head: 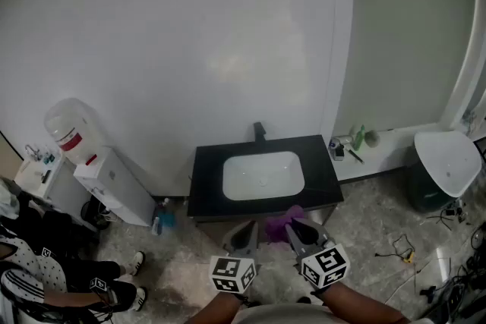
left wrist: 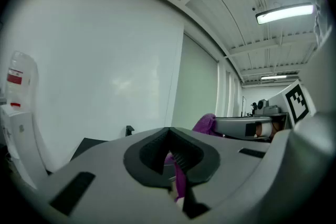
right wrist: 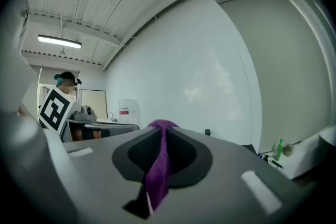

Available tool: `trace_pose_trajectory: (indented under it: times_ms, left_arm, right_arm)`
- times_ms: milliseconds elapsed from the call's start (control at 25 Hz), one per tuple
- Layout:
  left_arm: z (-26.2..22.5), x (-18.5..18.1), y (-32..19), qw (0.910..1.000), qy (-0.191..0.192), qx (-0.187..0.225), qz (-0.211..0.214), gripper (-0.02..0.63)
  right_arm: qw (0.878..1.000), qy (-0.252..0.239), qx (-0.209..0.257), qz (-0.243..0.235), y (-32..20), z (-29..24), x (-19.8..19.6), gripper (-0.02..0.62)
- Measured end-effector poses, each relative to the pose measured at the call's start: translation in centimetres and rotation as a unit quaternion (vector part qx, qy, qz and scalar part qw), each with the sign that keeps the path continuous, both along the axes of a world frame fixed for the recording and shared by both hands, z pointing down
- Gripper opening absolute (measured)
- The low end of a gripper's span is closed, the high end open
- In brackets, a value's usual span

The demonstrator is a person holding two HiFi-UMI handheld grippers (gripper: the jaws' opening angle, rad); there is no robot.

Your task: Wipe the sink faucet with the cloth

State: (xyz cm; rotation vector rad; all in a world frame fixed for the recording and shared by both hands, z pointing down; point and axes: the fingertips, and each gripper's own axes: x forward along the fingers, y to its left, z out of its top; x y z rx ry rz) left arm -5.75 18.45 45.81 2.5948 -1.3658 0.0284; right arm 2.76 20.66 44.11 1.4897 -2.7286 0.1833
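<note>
A black faucet [head: 259, 131] stands at the back of a black counter [head: 205, 186] with a white basin [head: 263, 176], against the white wall. I hold both grippers low in front of the counter. A purple cloth [head: 281, 222] stretches between them. My left gripper [head: 241, 236] is shut on one end of the cloth [left wrist: 180, 182]. My right gripper [head: 302, 233] is shut on the other end, a purple strip [right wrist: 157, 173] running between its closed jaws. The faucet shows small and far in the left gripper view [left wrist: 129, 130] and the right gripper view [right wrist: 208, 132].
A water dispenser [head: 114, 182] with its bottle [head: 67, 129] stands left of the counter. A green bottle [head: 358, 137] sits on a low ledge to the right, beside a white fixture [head: 448, 162]. A person's legs [head: 68, 281] are at bottom left. Cables [head: 448, 277] litter the floor at right.
</note>
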Motion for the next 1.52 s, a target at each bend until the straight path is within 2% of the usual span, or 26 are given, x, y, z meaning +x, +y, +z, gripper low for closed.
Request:
trace_pose_trajectory:
  times_ms: [640,1000,1160,1320,1520]
  left_arm:
    - [-0.1,0.1,-0.4,0.9999,0.009,-0.007,0.010,0.006]
    - [0.3,-2.8,-1.5,0.9992,0.018,-0.010,0.033,0.006]
    - [0.1,-5.1,-1.7,0.9990,0.019,0.004,0.040,0.006]
    - [0.1,-6.6,-3.6,0.9992,0.021,0.003,0.034,0.006]
    - [1.0,-6.3,-8.7,0.9996,0.016,0.000,0.023,0.006]
  right_arm:
    - [1.000,-0.005,-0.002,0.002,-0.1,0.1,-0.4,0.029]
    - [1.000,-0.007,-0.002,0.009,-0.6,0.4,-4.0,0.031]
    - [1.000,-0.007,-0.004,0.025,-1.4,0.9,-5.8,0.031]
    - [1.000,-0.008,-0.014,0.027,-3.1,1.1,-6.9,0.031]
    - [0.999,-0.014,-0.017,0.025,-8.7,2.2,-5.9,0.032]
